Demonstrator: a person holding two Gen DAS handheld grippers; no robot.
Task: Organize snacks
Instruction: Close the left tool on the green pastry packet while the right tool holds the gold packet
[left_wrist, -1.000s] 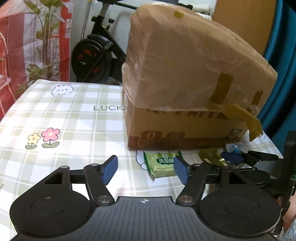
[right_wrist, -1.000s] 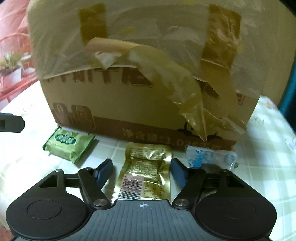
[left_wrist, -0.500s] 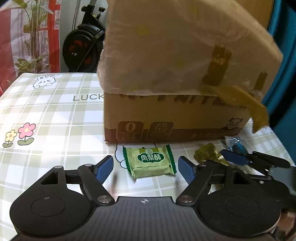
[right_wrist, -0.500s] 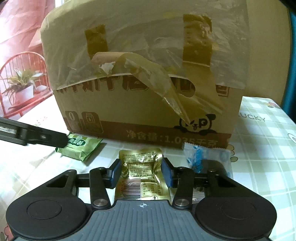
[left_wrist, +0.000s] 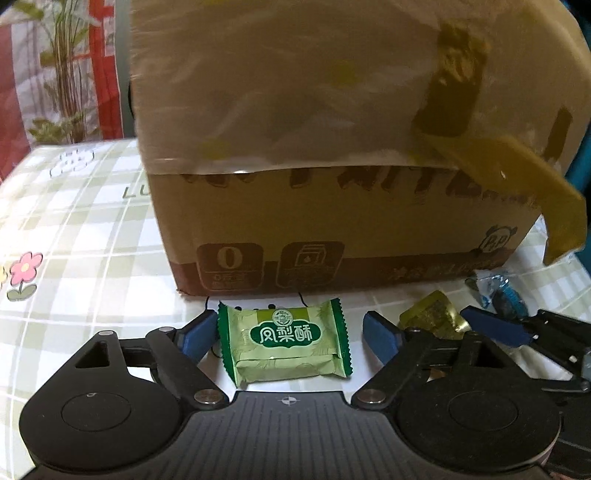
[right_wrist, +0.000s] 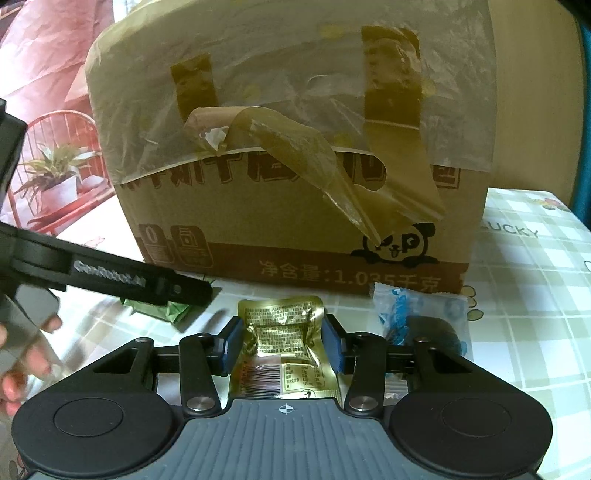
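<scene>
A green snack packet (left_wrist: 284, 339) lies flat on the checked tablecloth, just in front of a cardboard box (left_wrist: 332, 184). My left gripper (left_wrist: 290, 334) straddles it with the jaws opening; the right pad stands clear of the wrapper. My right gripper (right_wrist: 282, 343) is shut on a gold foil packet (right_wrist: 280, 317), which crumples between the blue pads. The left wrist view shows that gold packet (left_wrist: 432, 321) and one of the right gripper's blue pads (left_wrist: 495, 330) at the right. In the right wrist view one of the left gripper's fingers (right_wrist: 110, 280) covers most of the green packet (right_wrist: 173, 310).
The tall box (right_wrist: 295, 184), with plastic film and loose brown tape, blocks the way ahead. A blue-and-clear packet (right_wrist: 417, 310) lies right of the gold one. A hand (right_wrist: 22, 365) shows at the left edge. The tablecloth (left_wrist: 74, 240) stretches left; plants and a red screen stand behind.
My left gripper moved forward and down over the green packet and its jaws widened. My right gripper's jaws came together on the gold packet, then held still.
</scene>
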